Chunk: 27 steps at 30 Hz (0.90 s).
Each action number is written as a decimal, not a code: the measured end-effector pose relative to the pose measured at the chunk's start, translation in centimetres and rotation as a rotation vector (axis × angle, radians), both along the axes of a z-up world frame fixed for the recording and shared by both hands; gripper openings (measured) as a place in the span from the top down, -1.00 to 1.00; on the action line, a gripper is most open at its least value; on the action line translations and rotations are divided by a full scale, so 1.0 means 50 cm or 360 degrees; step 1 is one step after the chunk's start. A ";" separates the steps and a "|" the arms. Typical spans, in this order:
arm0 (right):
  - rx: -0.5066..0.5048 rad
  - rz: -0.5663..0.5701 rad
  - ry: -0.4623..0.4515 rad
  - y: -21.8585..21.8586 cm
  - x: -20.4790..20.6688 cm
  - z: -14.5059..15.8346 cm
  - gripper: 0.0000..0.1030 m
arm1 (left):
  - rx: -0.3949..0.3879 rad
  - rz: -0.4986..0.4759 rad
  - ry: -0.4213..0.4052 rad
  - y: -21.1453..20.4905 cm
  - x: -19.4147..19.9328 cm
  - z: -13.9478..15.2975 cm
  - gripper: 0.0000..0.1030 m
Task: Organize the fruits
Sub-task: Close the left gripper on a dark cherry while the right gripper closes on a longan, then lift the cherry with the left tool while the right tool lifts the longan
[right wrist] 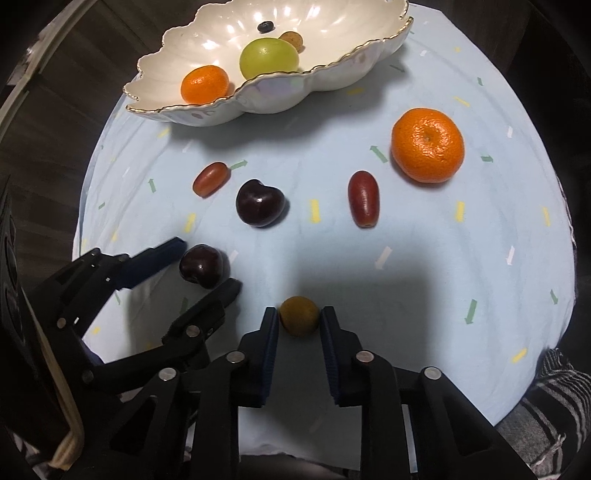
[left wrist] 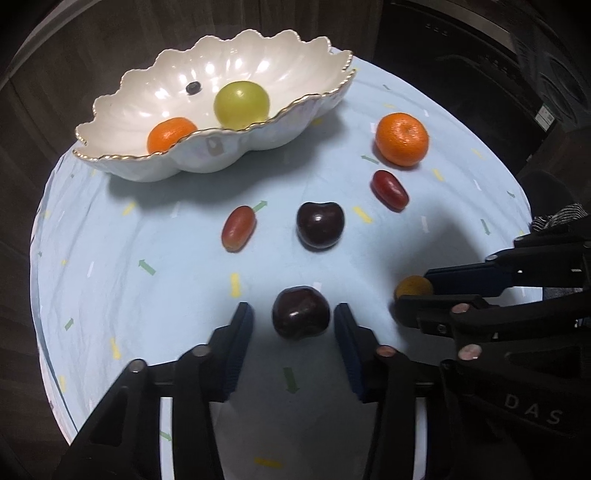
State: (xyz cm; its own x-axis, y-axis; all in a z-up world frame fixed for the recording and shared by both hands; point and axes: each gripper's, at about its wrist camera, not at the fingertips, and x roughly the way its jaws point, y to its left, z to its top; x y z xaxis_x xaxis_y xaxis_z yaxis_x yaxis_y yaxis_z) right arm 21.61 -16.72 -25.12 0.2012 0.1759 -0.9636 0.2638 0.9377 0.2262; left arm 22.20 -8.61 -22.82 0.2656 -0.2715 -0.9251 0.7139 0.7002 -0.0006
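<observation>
Dark glossy cherry (left wrist: 300,313) sits nearest, on the table between the left gripper (left wrist: 294,314) fingers. They're spread either side with a clear gap on both flanks, nothing pinched yet.

Right gripper (right wrist: 299,316): fingers bracket the small round brownish-yellow fruit (right wrist: 299,316) and look pressed against its sides, so it reads as pinched; fruit looks still down on the light blue patterned tablecloth (right wrist: 424,258).

Loose fruit beyond:
- second dark cherry (right wrist: 260,203) mid-table
- two reddish oblong fruits (right wrist: 211,179) (right wrist: 363,198)
- large orange mandarin (right wrist: 427,144), far right

Scalloped white ceramic bowl with gold rim (right wrist: 266,101) at the far edge holds a small mandarin (right wrist: 204,84), a green round fruit (right wrist: 269,59), a blueberry (right wrist: 265,26) and another small brownish fruit (right wrist: 291,40).

Risks, my read:
- Cherry is round and slick; off-centre closing could squirt it forward toward the other cherry.
- Grippers sit just beside each other; lifting both at once could clash them.
- Too much squeeze bruises soft fruit.
- Dragging fingertips could snag the cloth and roll the loose pieces.
- Bowl rim is raised and wavy; a low approach could clip it.
</observation>
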 end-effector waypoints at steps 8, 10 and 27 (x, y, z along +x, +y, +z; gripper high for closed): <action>0.0020 -0.0004 -0.0017 -0.006 -0.001 0.000 0.54 | -0.0016 0.0000 0.0012 0.000 -0.001 0.002 0.42; 0.0021 -0.0003 -0.0020 -0.012 -0.005 0.002 0.54 | -0.0011 0.0006 0.0011 0.003 -0.001 0.003 0.42; -0.0037 0.0002 -0.0116 -0.037 -0.031 0.048 0.54 | 0.0002 0.0133 -0.0010 0.022 0.001 0.037 0.42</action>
